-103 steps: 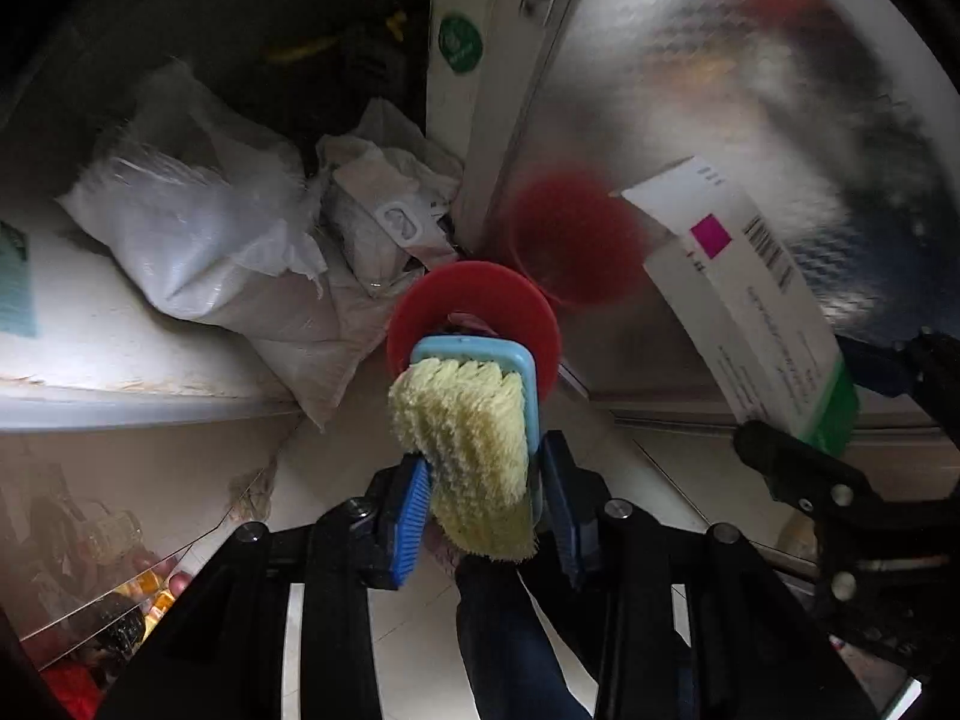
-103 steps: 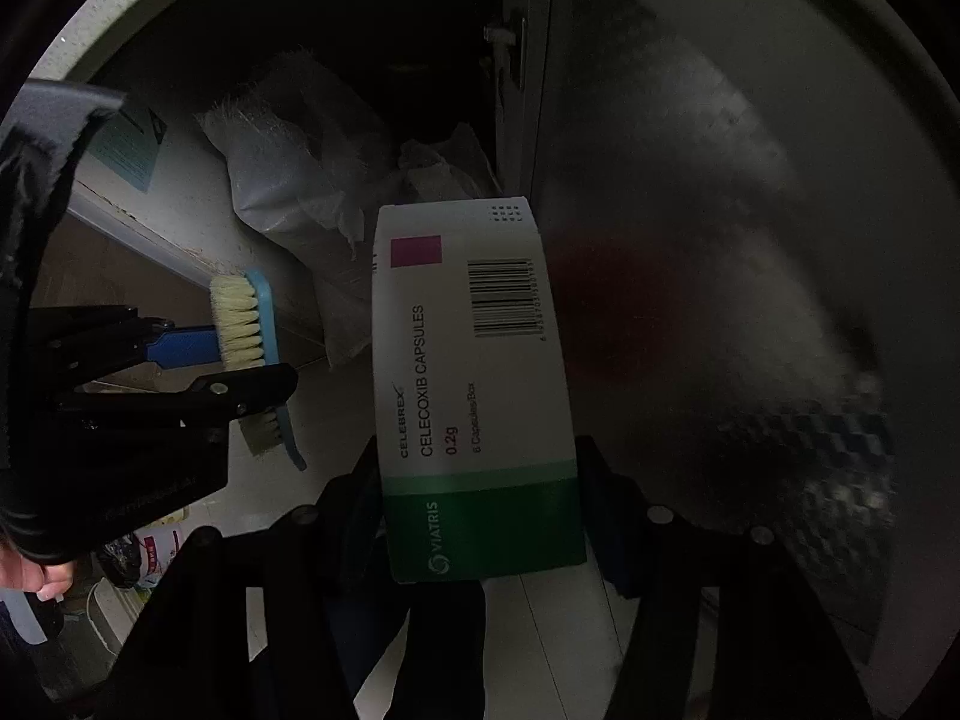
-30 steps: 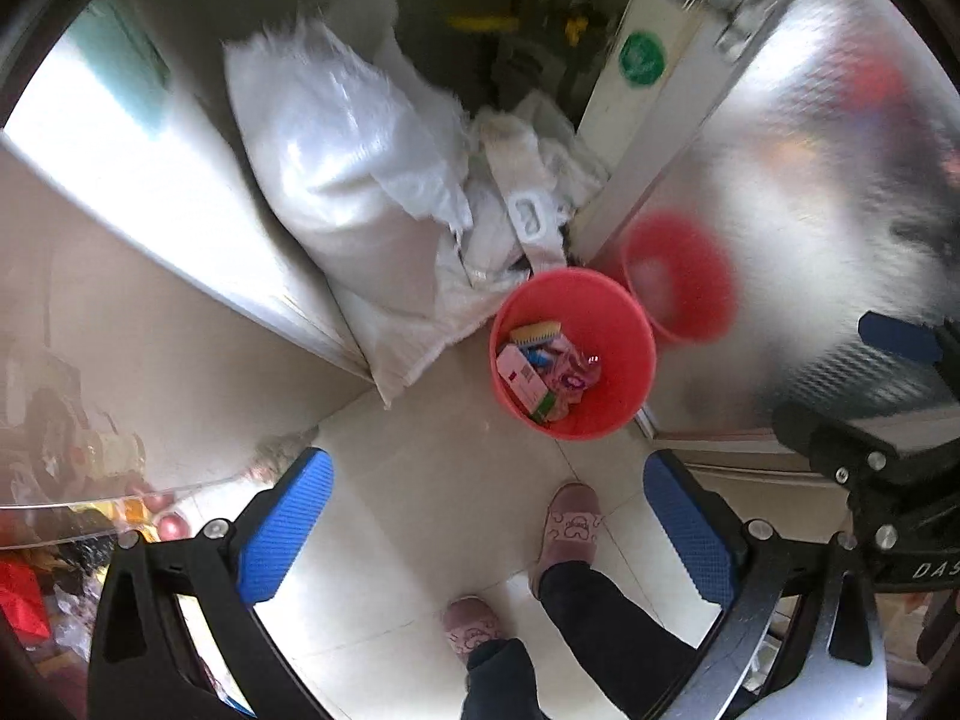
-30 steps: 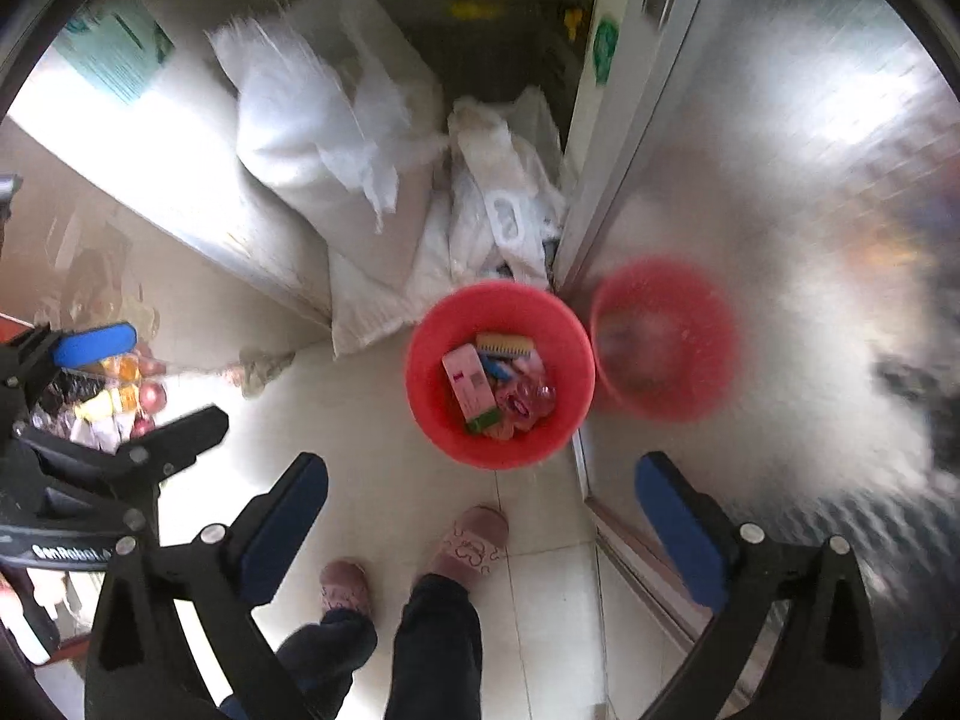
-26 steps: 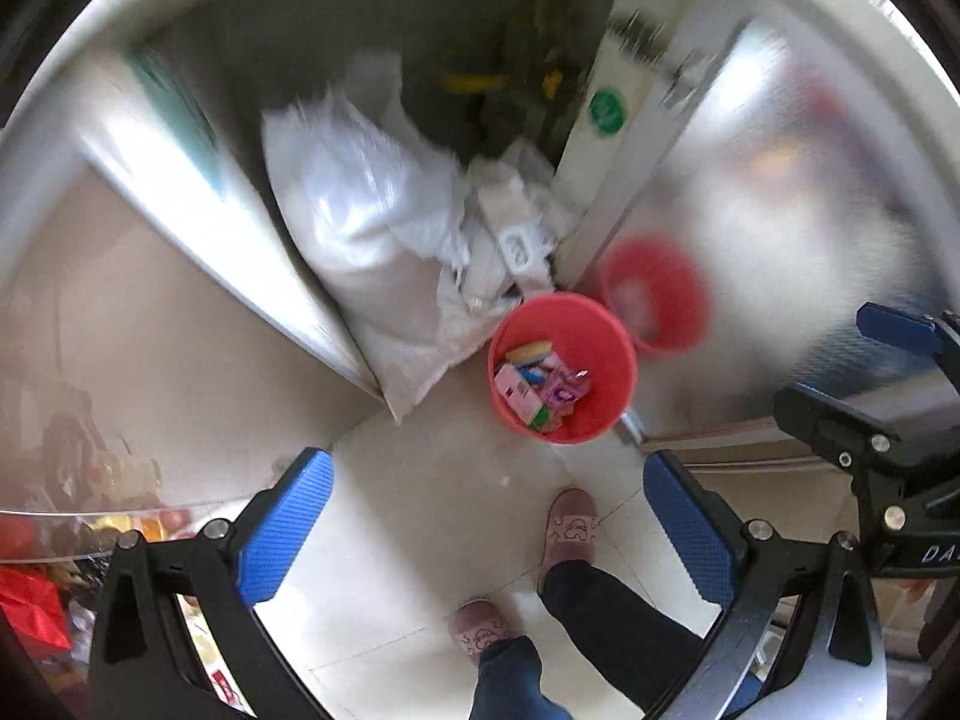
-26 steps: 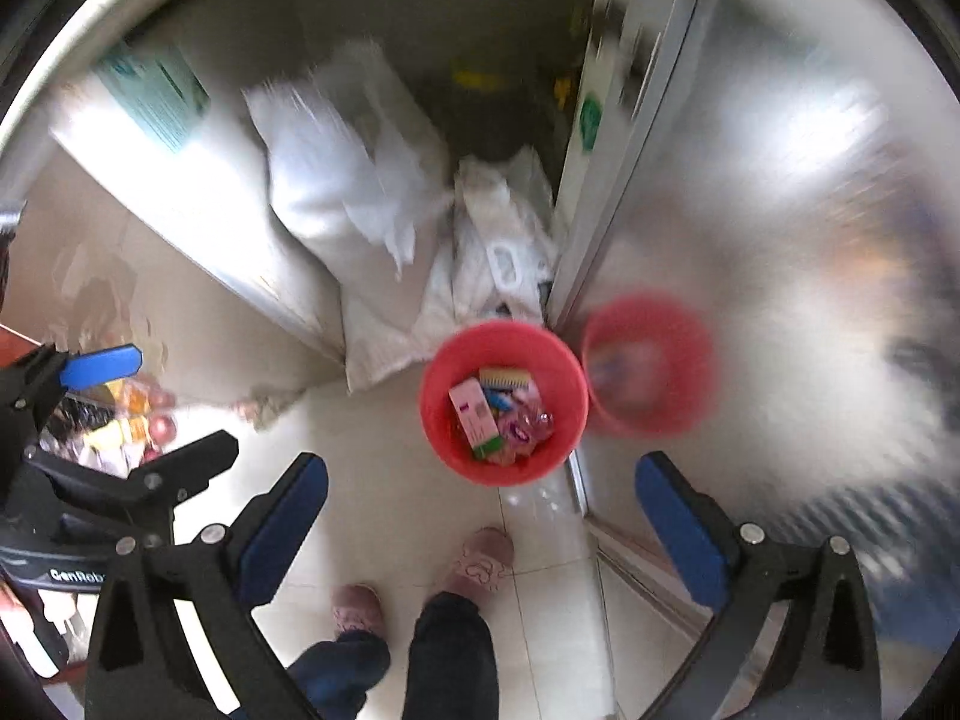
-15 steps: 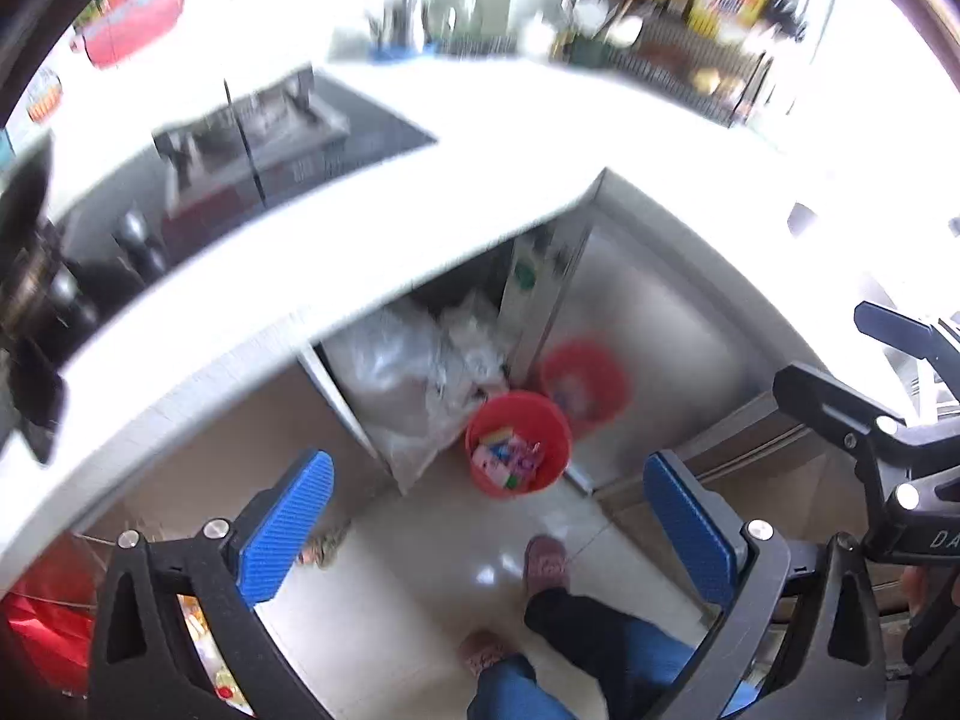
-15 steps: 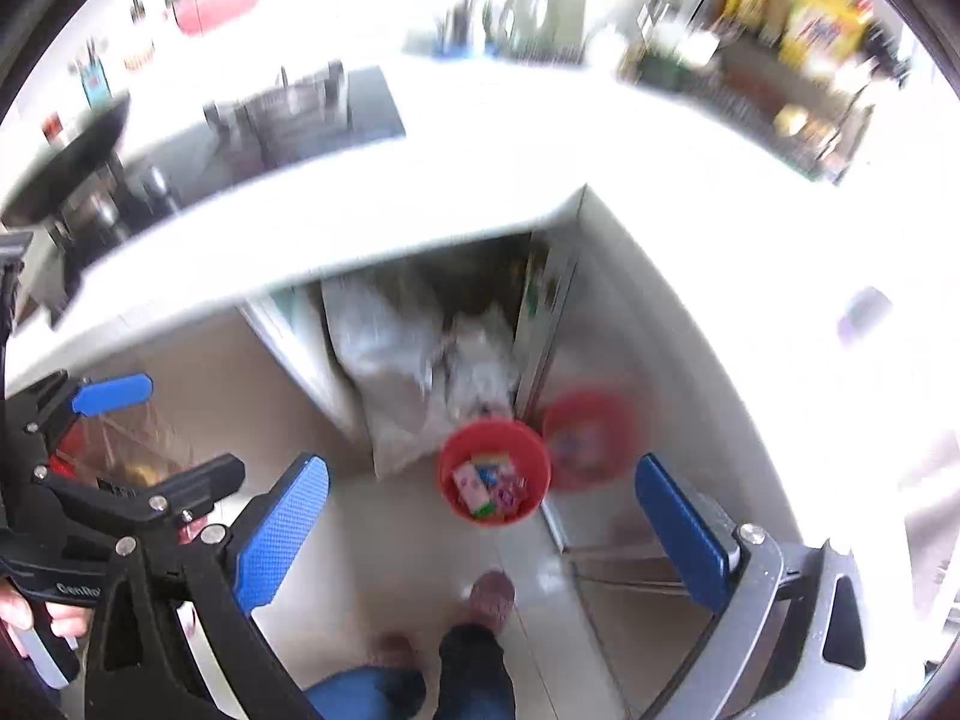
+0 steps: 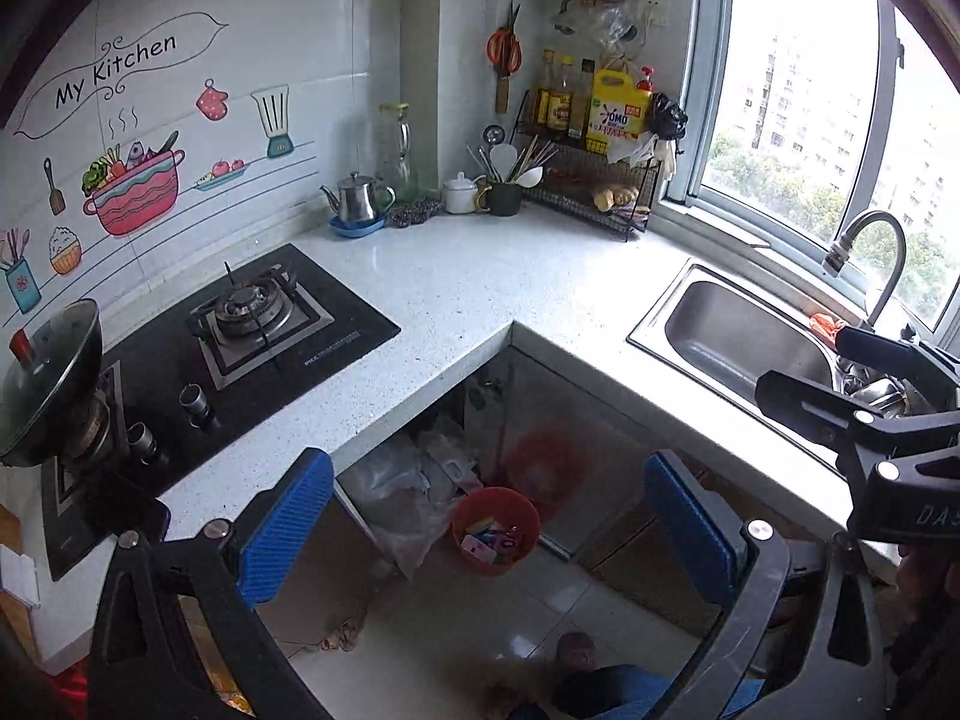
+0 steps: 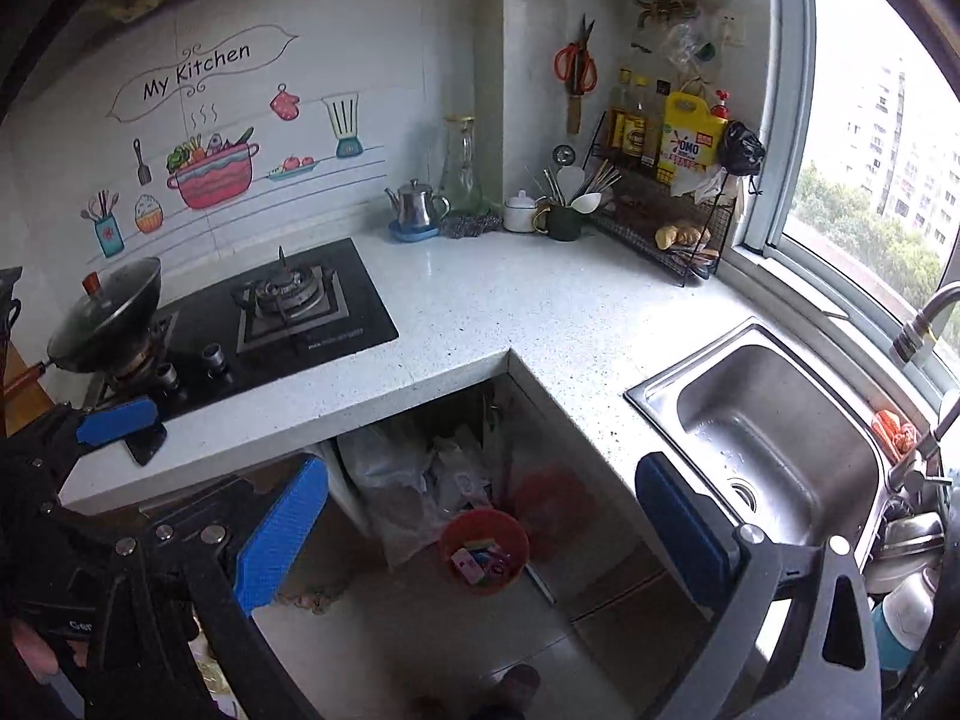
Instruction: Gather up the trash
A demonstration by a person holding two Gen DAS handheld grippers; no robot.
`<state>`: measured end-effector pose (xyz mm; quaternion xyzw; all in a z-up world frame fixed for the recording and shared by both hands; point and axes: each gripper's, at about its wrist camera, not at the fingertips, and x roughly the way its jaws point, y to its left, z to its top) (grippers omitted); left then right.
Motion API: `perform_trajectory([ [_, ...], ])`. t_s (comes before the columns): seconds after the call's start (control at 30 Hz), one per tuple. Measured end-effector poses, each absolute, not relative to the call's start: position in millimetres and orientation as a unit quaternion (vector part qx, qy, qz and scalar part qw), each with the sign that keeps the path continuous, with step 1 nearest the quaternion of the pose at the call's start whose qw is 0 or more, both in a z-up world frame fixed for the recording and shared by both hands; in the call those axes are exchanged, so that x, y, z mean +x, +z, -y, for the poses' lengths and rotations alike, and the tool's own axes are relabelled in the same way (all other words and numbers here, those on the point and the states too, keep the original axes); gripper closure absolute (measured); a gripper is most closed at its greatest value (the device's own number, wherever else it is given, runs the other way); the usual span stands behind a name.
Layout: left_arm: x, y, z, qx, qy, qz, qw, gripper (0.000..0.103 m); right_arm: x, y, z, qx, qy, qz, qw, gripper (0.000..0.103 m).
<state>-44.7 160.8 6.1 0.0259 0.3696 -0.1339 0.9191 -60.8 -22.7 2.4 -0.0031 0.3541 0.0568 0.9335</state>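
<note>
Currently both the left gripper (image 9: 489,507) and right gripper (image 10: 483,519) are held wide open, nothing gripped. Trash sits in the red bin (image 9: 495,530) on the floor below the counter (image 9: 480,288); light, stiff cartons, judged best pinched across flat faces.

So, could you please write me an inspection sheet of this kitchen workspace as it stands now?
Surface: pale speckled countertop, L-shaped, with a black gas hob and a steel sink set into it.
Job's things: red bin on the tiled floor by the open cabinet, holding a brush, a small box and bright wrappers.
Clutter: white plastic bags stuffed in the cabinet beside the bin; wok on the far burner; kettle and wire rack of bottles in the corner.
Grippers: left gripper and right gripper both open, holding nothing, high above the floor.
Cables: nothing seen.
Surroundings: tiled wall with a kitchen sticker, window over the sink.
</note>
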Motion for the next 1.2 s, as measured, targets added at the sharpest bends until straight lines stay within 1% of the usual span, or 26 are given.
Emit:
perform_trajectory([
  [0.27, -56, 23, -162, 0.0, -0.153, -0.357, 0.921, 0.0, -78, 6, 23, -0.019, 0.037, -0.353, 0.935, 0.001],
  [0.73, -66, 23, -158, -0.002, -0.142, -0.35, 0.926, 0.0, -89, 6, 17, -0.034, 0.043, -0.334, 0.941, 0.001],
  [0.97, -67, 20, -162, -0.01, -0.131, -0.351, 0.927, 0.0, -89, 0, 14, -0.033, 0.054, -0.337, 0.939, 0.001],
  [1.2, -68, 20, -163, -0.01, -0.126, -0.356, 0.926, 0.0, -88, 5, 11, -0.046, 0.056, -0.334, 0.94, 0.001],
])
